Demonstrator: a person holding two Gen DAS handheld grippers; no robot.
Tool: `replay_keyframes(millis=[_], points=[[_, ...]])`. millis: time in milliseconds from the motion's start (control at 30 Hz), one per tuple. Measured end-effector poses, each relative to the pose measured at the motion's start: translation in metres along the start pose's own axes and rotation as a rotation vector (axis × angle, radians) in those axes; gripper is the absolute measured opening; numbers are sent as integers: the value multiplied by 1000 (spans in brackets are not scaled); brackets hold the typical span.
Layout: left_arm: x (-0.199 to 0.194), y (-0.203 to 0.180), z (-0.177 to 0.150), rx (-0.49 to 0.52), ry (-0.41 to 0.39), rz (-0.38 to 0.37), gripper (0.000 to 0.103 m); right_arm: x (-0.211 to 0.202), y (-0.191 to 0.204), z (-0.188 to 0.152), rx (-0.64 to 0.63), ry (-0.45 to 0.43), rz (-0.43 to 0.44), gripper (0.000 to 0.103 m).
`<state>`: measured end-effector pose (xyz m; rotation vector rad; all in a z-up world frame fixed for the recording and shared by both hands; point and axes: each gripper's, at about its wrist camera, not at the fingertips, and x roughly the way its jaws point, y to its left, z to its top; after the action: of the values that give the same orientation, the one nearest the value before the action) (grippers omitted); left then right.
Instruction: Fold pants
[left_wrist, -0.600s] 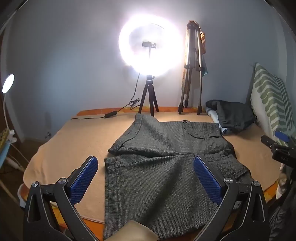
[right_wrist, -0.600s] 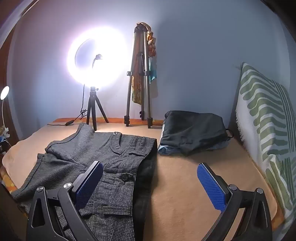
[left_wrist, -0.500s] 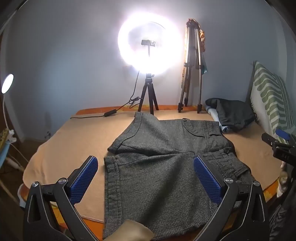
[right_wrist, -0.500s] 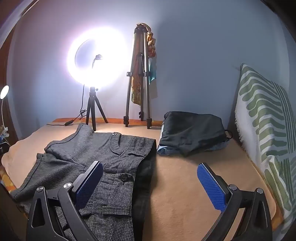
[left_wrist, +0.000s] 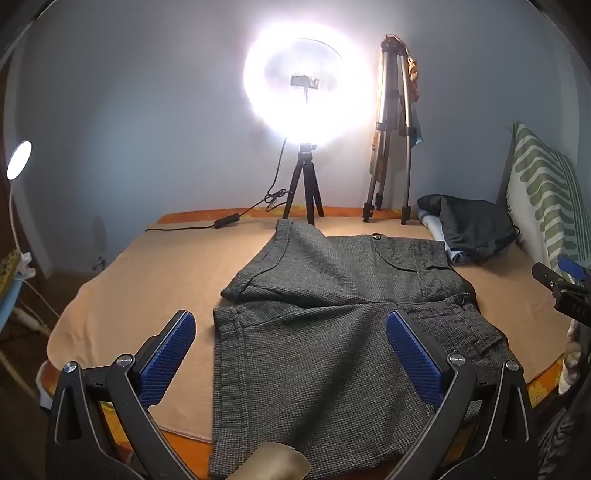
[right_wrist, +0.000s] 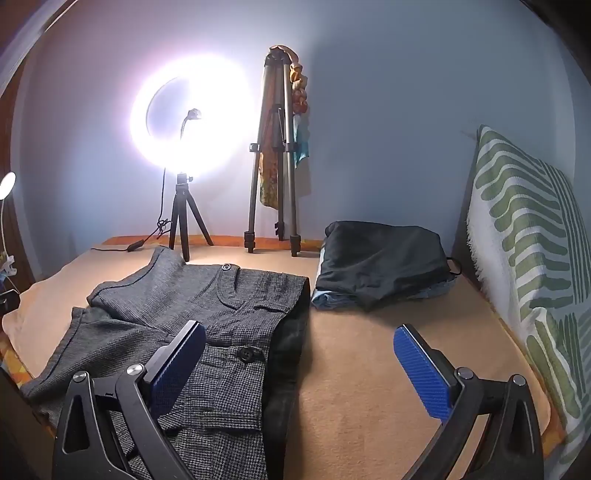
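Grey houndstooth pants (left_wrist: 332, 332), short in the leg, lie flat on the bed (left_wrist: 155, 266) over its tan cover, near the front edge and roughly midway between the side edges. They appear spread out on purpose, so both tools can reach an edge before the first fold. Their long axis runs across the bed: the waistband (right_wrist: 291, 332), with its buttons, faces the right edge where the striped pillow (right_wrist: 528, 258) leans, and the two leg hems point toward the left edge. One leg lies nearer the back edge, the other by the front edge, where the cloth may hang slightly over, though the view is too distorted there to be sure.

Both tools hover above the cloth with nothing in them. The left gripper (left_wrist: 291, 354) hangs over the near leg, jaws spread wide. The right gripper (right_wrist: 299, 365) sits over the waistband end, jaws likewise released. A folded dark garment (right_wrist: 384, 258) rests at the back right corner, well apart, and a ring light (left_wrist: 306, 85) stands at the back edge
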<state>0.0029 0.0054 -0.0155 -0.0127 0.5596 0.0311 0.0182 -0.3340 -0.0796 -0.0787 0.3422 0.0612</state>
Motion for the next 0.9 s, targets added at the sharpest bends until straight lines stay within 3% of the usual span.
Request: replay_keyframes(millis=[900], points=[[-1, 3, 5, -3, 6, 6, 103, 3, 3, 0, 7, 7, 9, 103]])
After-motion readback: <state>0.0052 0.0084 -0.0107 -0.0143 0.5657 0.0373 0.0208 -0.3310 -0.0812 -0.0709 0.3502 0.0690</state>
